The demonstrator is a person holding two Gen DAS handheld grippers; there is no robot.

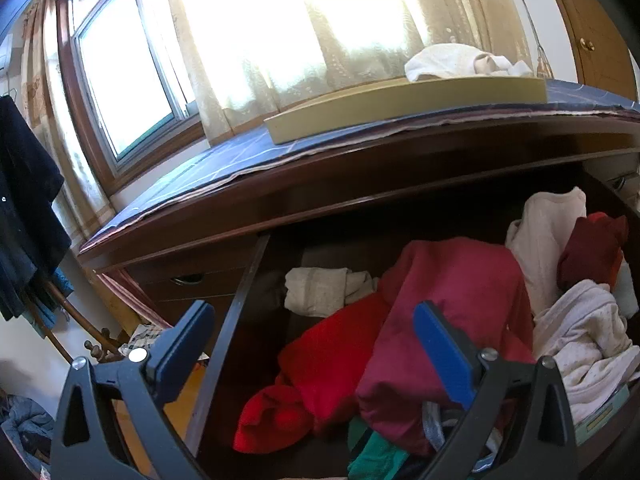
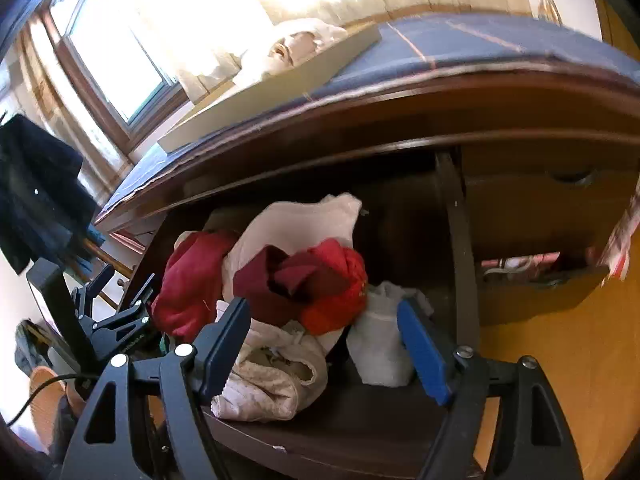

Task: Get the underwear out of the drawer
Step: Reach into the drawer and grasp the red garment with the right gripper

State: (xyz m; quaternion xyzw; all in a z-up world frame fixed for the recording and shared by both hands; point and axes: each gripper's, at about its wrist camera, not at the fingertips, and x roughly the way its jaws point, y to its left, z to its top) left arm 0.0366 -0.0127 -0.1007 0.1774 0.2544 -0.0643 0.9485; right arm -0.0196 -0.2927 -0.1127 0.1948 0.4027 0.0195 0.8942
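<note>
You have the drawer [image 2: 460, 248] open, with the underwear [image 2: 276, 376] still lying at its front edge among other clothes. Your right gripper [image 2: 324, 344] hangs over it, jaws wide and empty; the left gripper [image 1: 316, 344] is spread too. Grasping and lifting remain.

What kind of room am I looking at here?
Most likely a bedroom. A dark wooden dresser has its drawer pulled open and stuffed with loose clothes, a curtained window sits behind it, and dark garments hang at the left.
</note>
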